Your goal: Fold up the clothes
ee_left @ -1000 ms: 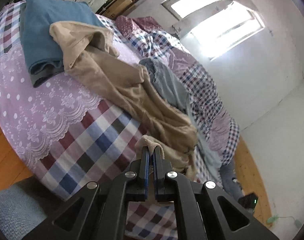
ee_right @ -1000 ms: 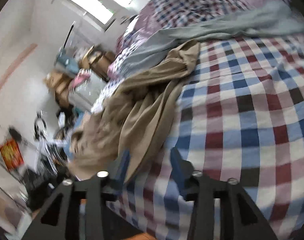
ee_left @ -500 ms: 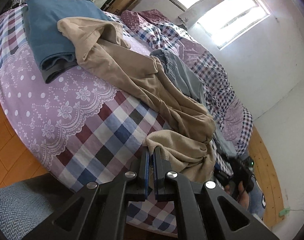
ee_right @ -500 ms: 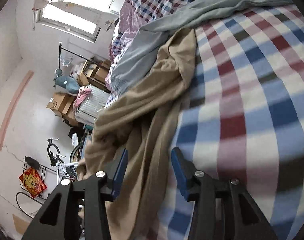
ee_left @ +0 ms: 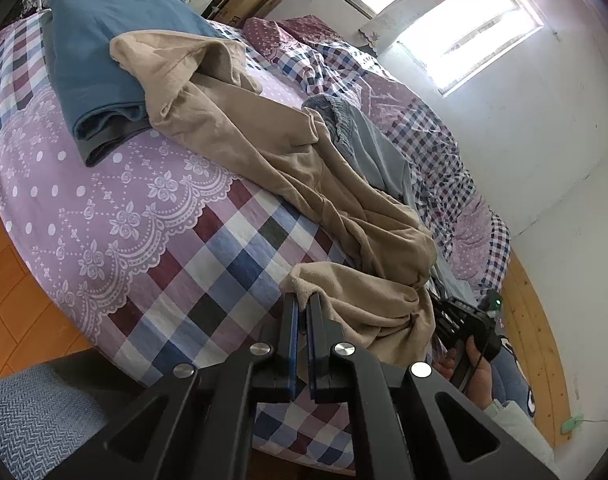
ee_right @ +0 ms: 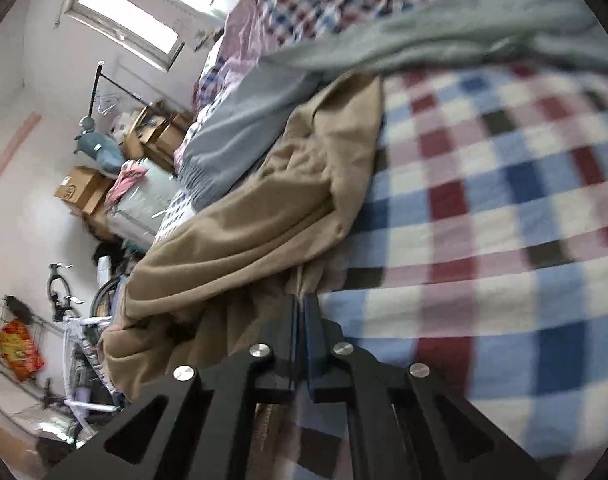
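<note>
While the left gripper (ee_left: 302, 300) pinches a corner of the tan trousers (ee_left: 264, 148) near the front edge of the bed (ee_left: 116, 208), its jaws are tight together on the cloth. Those trousers stretch across the checked cover, one end lying over a folded blue garment (ee_left: 92, 60) and a grey-blue garment (ee_left: 367, 140) beside them. A hand (ee_left: 469, 364) shows low on the right.

From the right wrist, the right gripper (ee_right: 302, 300) is snapped tight on a tan trousers (ee_right: 264, 208) fold at the bed (ee_right: 503, 220) edge.
</note>
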